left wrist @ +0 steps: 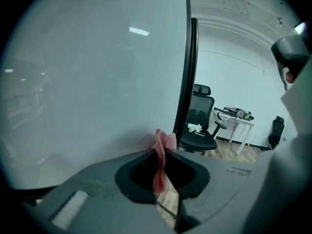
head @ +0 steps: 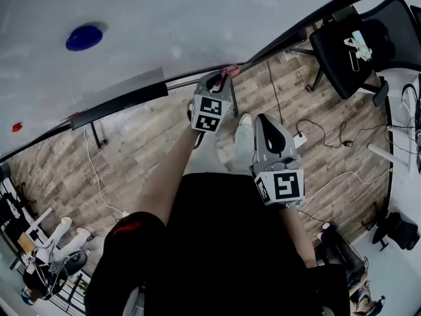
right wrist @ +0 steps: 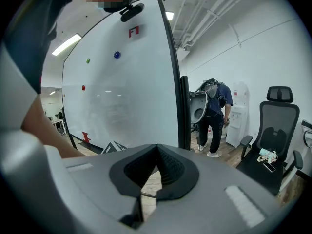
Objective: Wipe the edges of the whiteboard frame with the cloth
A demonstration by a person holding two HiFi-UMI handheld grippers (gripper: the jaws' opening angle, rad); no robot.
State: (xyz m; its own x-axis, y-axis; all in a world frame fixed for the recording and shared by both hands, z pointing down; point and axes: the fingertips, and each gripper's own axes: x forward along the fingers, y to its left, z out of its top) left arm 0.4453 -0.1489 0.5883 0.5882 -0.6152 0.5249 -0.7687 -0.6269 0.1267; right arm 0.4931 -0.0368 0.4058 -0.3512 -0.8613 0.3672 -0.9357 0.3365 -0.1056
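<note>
Left gripper [left wrist: 161, 156] pinches pink cloth [left wrist: 160, 172] at whiteboard frame [left wrist: 186, 82] edge; right gripper [right wrist: 156, 149] closed, empty.

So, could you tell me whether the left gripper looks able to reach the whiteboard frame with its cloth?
Probably yes. The left gripper is shut on the pink cloth, whose tip sits right by the black frame, with nothing between them; actual contact is unclear.

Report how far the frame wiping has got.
Done: the left gripper is shut on the pink cloth. In hand: the cloth sits at the black whiteboard frame. Left: no wiped stretch shows, so all edges may remain. The right gripper is shut, empty.
</note>
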